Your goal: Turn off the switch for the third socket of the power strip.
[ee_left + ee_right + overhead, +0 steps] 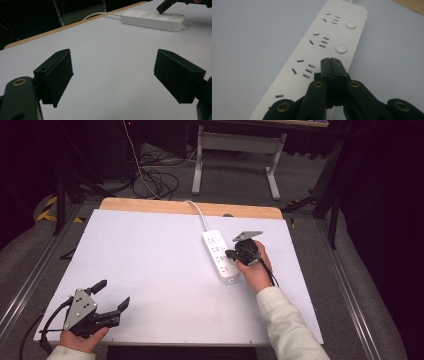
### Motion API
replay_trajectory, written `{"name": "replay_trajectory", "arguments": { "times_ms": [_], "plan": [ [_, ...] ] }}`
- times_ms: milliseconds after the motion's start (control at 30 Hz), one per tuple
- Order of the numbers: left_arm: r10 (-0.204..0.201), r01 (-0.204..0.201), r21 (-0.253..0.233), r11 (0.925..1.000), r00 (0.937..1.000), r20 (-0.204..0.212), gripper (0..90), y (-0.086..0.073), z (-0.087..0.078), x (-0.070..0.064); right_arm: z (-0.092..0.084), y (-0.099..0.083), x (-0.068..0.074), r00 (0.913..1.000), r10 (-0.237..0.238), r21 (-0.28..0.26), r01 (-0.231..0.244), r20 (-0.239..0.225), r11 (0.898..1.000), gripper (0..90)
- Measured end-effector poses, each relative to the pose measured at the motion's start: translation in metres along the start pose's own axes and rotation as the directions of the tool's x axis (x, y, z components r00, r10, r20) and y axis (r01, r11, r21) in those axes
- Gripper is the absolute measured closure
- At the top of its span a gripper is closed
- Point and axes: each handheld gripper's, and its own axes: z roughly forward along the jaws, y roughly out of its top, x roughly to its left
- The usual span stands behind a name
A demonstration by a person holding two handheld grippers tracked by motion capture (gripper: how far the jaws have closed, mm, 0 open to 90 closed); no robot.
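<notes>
Two black two-jaw tongs work over a white-topped bench (150, 270) with a pale wooden far edge. The right tongs (231, 254), held in the person's right hand (256, 270), have their jaws pressed flat together with nothing between them. Their closed tips point down onto a long white plastic power strip (218, 255) with rows of sockets and round push buttons. In the right gripper view the joined tips of the right tongs (331, 62) sit on the strip's top face (319, 47), on the button side just beside the third group of socket slots, in line with two round white buttons farther along. Whether the tips press a button beneath them I cannot tell, since they cover that spot.

The power strip lies flat on the right half of the bench, angled slightly, with its white cable (200, 212) running off the far wooden edge. In the left gripper view the strip (152, 20) shows far off with the tip of the right tongs (162, 8) resting on it.

The left tongs (115, 300), held in the person's left hand (82, 337) at the near left corner of the bench, have their jaws spread wide and hold nothing, well apart from the strip. Bare white bench surface lies between their two black pads (60, 75).
</notes>
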Motion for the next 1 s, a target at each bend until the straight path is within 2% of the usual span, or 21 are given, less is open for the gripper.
{"name": "replay_trajectory", "arguments": {
  "times_ms": [467,1000],
  "plan": [
    [0.002,-0.002,0.002,1.0000,1.0000,0.001,15.9,0.0000,-0.0002,-0.0001,0.0015,-0.0012,0.0016,0.9999,-0.010,0.000,0.010,0.008,1.000,90.0],
    [0.001,-0.001,0.003,1.0000,1.0000,0.002,15.9,0.0000,-0.0002,-0.0007,0.0024,-0.0031,0.0021,0.9999,0.001,-0.004,-0.001,0.013,1.000,90.0]
  ]
}}
